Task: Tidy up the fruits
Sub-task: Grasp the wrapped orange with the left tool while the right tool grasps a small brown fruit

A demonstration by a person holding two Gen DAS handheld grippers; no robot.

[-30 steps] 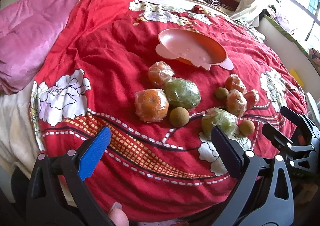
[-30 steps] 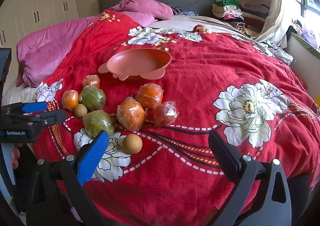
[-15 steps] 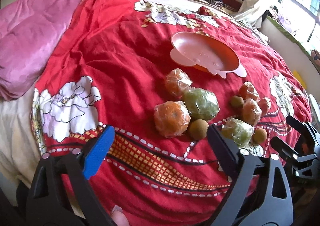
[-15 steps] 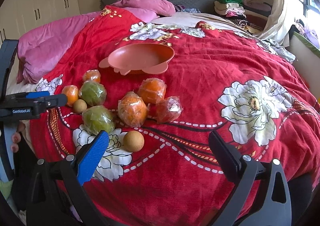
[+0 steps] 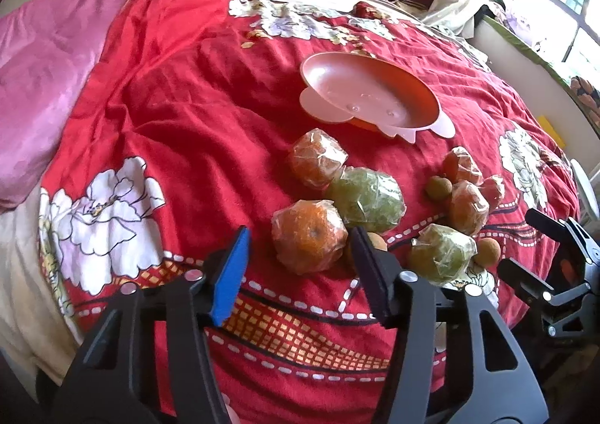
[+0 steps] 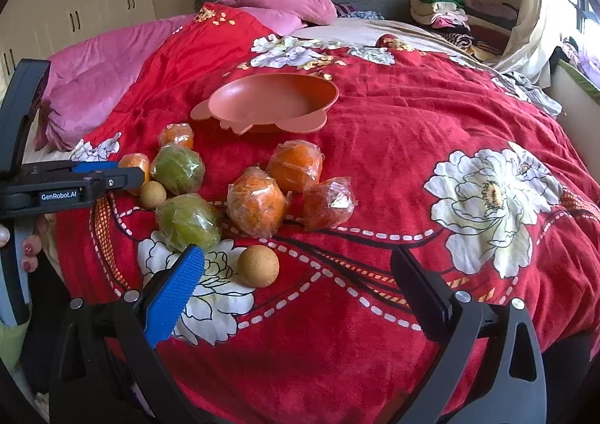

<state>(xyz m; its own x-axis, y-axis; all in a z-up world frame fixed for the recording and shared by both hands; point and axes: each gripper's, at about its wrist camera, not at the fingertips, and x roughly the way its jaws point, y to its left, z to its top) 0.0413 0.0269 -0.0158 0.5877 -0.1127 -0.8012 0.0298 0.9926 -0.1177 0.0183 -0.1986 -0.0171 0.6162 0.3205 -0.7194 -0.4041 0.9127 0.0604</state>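
Several plastic-wrapped fruits lie on a red floral bedspread (image 5: 168,116) in front of a pink bowl (image 5: 369,95), which shows empty in the right wrist view (image 6: 270,101). My left gripper (image 5: 300,266) is open, its jaws on either side of a wrapped orange (image 5: 309,240) close ahead. A wrapped green fruit (image 5: 365,199) lies behind it. A small brown round fruit (image 5: 375,242) is partly hidden by the right finger. My right gripper (image 6: 300,277) is open and empty. A small brown ball-like fruit (image 6: 258,266) and a wrapped green fruit (image 6: 189,223) lie just ahead of it.
Wrapped oranges (image 6: 257,206) (image 6: 296,165) and a reddish wrapped fruit (image 6: 329,202) cluster mid-bed. A pink quilt (image 5: 41,60) lies at the left, folded clothes (image 6: 438,11) at the back right. The right gripper shows at the right edge in the left wrist view (image 5: 543,266).
My left gripper has moved forward and right, so the near wrapped orange now sits between its open jaws. My right gripper has stayed nearly still.
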